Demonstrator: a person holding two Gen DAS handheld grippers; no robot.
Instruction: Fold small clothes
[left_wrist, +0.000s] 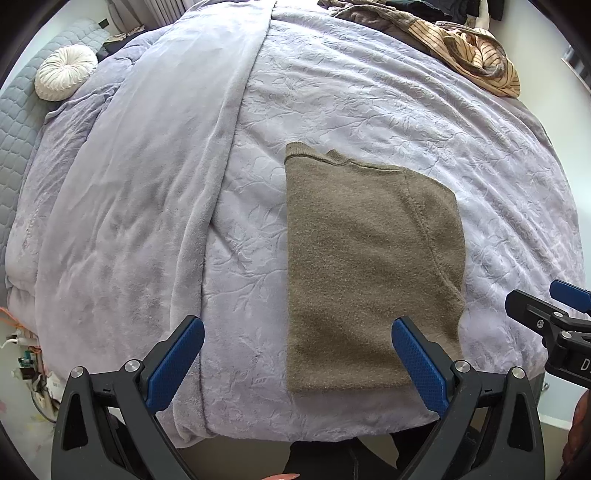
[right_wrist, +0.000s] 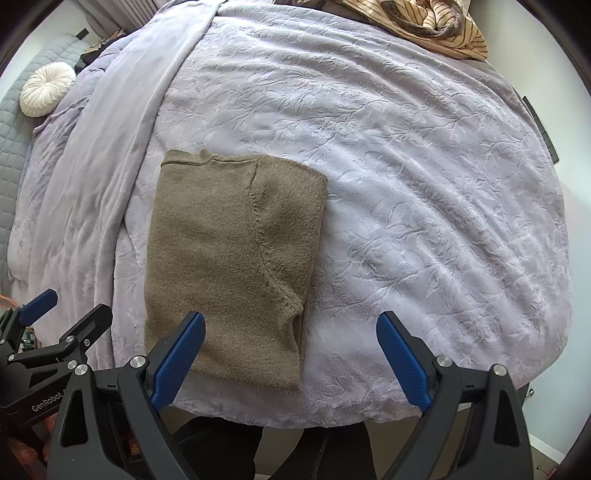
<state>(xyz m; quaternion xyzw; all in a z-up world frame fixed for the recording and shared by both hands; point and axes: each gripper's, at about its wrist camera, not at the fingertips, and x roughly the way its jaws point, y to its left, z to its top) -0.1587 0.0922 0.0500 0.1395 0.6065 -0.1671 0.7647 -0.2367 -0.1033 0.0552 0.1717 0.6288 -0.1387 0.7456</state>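
While both tools hang over the near edge of the bed (left_wrist: 369, 92), neither has hold of anything: the left gripper (left_wrist: 297, 328) has its blue-padded fingers (left_wrist: 177, 365) spread wide, and the right gripper (right_wrist: 290, 321) stands just as wide, its jaws empty too. The olive-brown knitted sweater (left_wrist: 362, 266) lies flat on the lilac embossed blanket (right_wrist: 406, 184), folded into a tall rectangle with its ribbed neck edge at the far end and a sleeve seam curving down its right part. From the left wrist view the sweater sits between the left gripper's fingers and to the right of centre, its near hem close to the bed's edge; from the right wrist view it lies to the left, with that gripper's left finger over its near corner, though whether the pad touches the knit cannot be told. A smoother lilac throw (left_wrist: 147, 184) runs in a long band up the bed to the left of the sweater. A round pleated white cushion (left_wrist: 66, 72) rests at the far left beside a grey quilted headboard (left_wrist: 14, 147), and a heap of other clothes, among them a tan garment with dark stripes (right_wrist: 436, 26), lies at the far right corner, well apart from the sweater. Each gripper shows at the edge of the other's view.
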